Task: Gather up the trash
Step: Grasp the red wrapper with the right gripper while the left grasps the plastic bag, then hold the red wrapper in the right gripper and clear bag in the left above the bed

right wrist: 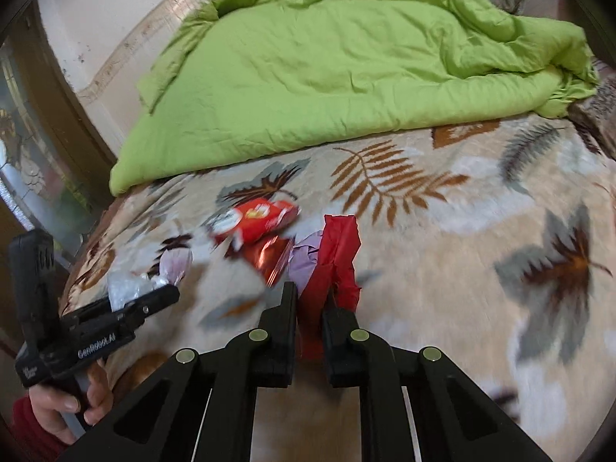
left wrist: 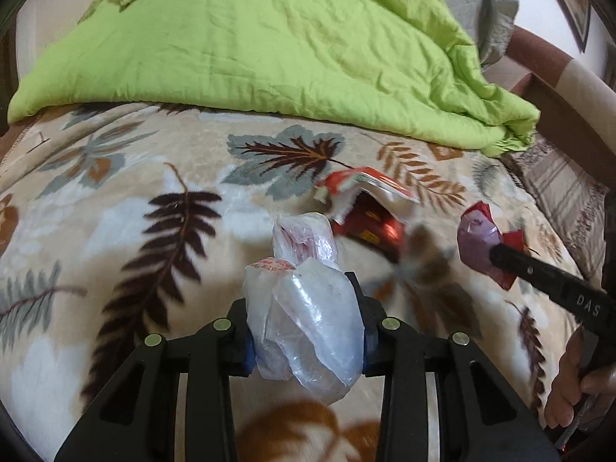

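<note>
Left wrist view: the left gripper [left wrist: 304, 331] is clamped on a crumpled clear plastic bag [left wrist: 308, 327], which bulges up between its fingers at 6 o'clock. Beyond it, toward 1 o'clock, a torn red and white snack packet [left wrist: 365, 208] lies on the leaf-patterned blanket [left wrist: 134, 231]. At 3 o'clock the right gripper [left wrist: 496, 256] pinches a red wrapper [left wrist: 481, 242] with a pale lilac inner face, held above the blanket. A hand [left wrist: 573, 385] grips that tool at 4 o'clock.

In the right wrist view, the right gripper [right wrist: 310, 300] stands narrow, its fingers pressed on the red wrapper [right wrist: 338, 254] at centre. The snack packet [right wrist: 258, 219] (blurred here) lies just past it at 11 o'clock, with a shiny red foil piece [right wrist: 273, 260] below. The left gripper [right wrist: 154, 296] shows at 9 o'clock holding the plastic bag [right wrist: 127, 288]. A green quilt [right wrist: 327, 69] is heaped across the far side, at 12 o'clock.
</note>
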Demonstrator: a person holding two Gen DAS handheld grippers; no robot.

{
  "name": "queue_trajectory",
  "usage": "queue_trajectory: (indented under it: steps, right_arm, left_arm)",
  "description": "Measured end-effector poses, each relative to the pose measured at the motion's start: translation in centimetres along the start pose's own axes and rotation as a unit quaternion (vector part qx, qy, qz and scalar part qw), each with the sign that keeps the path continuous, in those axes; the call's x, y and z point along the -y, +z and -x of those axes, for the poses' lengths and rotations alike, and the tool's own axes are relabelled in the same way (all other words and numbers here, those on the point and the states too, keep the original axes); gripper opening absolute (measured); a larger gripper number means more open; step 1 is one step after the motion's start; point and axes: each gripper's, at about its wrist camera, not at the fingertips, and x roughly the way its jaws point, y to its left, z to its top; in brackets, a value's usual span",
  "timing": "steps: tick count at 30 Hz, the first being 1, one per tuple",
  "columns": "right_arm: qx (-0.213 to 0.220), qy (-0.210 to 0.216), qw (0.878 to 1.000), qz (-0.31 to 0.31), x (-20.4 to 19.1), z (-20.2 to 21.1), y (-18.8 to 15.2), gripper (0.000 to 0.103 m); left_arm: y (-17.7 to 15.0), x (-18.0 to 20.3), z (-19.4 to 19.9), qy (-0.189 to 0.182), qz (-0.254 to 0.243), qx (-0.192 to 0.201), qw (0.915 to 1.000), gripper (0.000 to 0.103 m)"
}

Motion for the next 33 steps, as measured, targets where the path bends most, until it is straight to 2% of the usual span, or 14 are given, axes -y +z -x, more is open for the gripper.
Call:
queue_trajectory:
  steps: [9,15,18,22,33]
  right_arm:
    - [0.016,-0.004,1.0,0.018,-1.2,7.8,-8.2,0.012]
    - [0.049,0.011,0.999,-0.012,-0.4,11.1,-10.5,0.012]
    - [0.054,0.012,0.998,-0.018,-0.2,11.3,-10.6,0.012]
    - [0.047,0.005,0.999,-0.022,0.0,10.8,-10.5,0.012]
    - [0.038,-0.014,0.999,-0.009,-0.5,10.5,-10.7,0.012]
  left_arm:
    - [-6.9,3.5,6.6,-0.007,-0.01,0.012,0.9999,0.036]
    - [-11.4,5.8,9.4,0.01,-0.008,0.041,0.9991,0.036]
    - [-12.1,6.7,9.3,0.019,-0.021,0.044,0.9986,0.036]
    - [-12.5,7.3,9.2,0.046,-0.047,0.068,0.9956,0.036]
    - [-12.2,6.5,9.0,0.035,-0.036,0.071,0.9961,0.036]
